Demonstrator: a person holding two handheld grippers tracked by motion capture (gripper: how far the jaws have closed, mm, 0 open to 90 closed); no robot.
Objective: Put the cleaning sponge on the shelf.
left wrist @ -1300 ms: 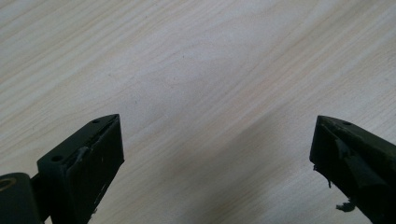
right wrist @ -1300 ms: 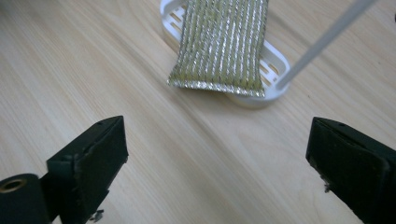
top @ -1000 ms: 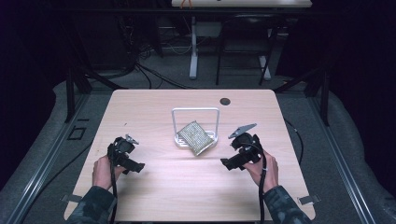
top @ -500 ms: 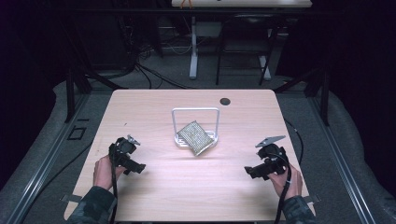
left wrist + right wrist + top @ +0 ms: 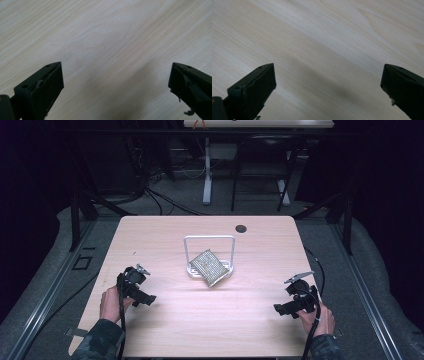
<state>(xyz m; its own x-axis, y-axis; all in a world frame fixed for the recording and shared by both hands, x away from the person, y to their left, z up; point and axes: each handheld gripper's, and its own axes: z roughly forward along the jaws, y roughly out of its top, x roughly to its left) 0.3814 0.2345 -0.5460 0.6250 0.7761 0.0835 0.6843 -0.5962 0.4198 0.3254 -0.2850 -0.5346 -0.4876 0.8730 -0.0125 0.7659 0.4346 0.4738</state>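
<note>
1. A silvery-green, square, woven-mesh pad point(image 5: 208, 267) leans tilted against a small white wire-frame stand point(image 5: 210, 240) at the middle of the pale wooden tabletop point(image 5: 160, 235); one lower corner of the pad pokes out past the stand's base toward the person.
2. The left tool point(image 5: 144, 298) sits near the tabletop's left front, well apart from the pad. Its jaws are spread wide with nothing between them, as the left gripper view shows over bare wood point(image 5: 107, 50).
3. The right tool point(image 5: 280, 309) is near the right front corner, also well away from the pad, jaws equally wide and empty in the right gripper view.
4. A small dark round grommet hole point(image 5: 241, 228) lies behind the stand.
5. Risk, as I judge it: the pad rests loosely, so a sideways nudge from either tool could tip it flat or slide it off the base.
6. A pinch on the protruding corner alone might bend the mesh or drag the light stand along.
</note>
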